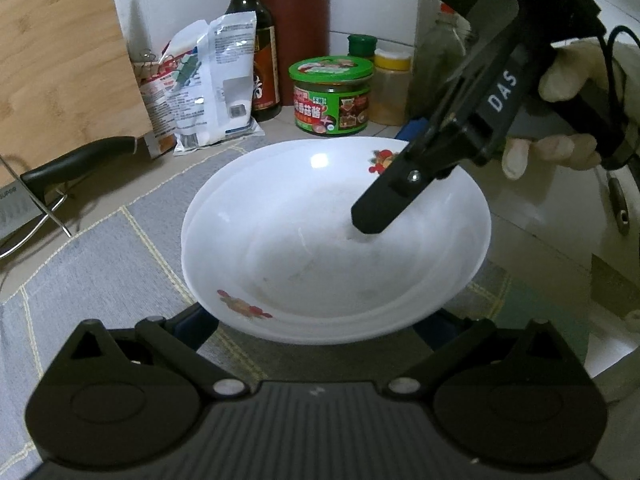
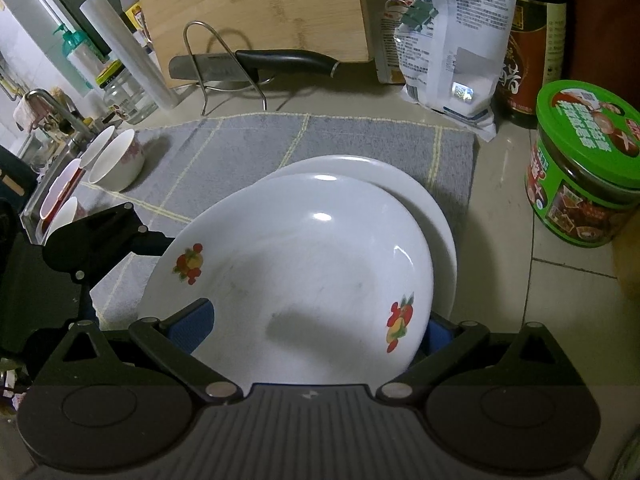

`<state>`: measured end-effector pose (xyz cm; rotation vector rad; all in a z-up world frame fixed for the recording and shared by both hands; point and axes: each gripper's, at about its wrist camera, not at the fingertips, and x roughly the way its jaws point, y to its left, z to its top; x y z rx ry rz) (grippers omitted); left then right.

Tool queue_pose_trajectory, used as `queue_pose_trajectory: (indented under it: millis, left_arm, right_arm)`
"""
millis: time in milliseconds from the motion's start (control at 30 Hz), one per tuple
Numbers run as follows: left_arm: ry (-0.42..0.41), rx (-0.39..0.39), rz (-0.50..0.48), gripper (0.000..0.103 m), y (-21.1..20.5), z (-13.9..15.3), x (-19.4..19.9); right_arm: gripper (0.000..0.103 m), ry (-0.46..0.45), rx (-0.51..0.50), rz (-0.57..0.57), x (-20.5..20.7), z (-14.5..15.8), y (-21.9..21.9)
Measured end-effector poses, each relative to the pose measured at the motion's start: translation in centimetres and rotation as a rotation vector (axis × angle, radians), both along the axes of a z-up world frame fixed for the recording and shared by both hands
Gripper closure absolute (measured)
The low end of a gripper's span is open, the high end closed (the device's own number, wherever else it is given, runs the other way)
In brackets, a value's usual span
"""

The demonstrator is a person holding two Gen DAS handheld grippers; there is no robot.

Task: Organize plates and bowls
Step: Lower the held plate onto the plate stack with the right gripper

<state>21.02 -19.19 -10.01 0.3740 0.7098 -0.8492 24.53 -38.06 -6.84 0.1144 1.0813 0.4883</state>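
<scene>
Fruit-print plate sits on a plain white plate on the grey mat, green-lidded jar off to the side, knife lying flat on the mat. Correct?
Not quite: the knife is not flat on the mat. The right wrist view shows it propped in a wire rack behind the mat, in front of the cutting board. The rest holds: fruit-print plate on the plain white plate, green-lidded jar beside.

The upper plate [image 2: 304, 264] is white with red-and-yellow fruit prints; the plate beneath [image 2: 436, 216] is plain white. The mat [image 2: 248, 148] is grey-blue with pale yellow grid lines. The jar [image 2: 584, 168] has a green lid and label.
</scene>
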Motion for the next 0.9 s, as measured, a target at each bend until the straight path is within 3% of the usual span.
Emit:
queue_pose_trajectory:
  millis: [900]
  left_arm:
    - [-0.002,0.008,-0.013,0.000,0.0,-0.2,0.3]
  right_arm:
    - [0.000,0.001,-0.044,-0.046,-1.5,1.3,-0.1]
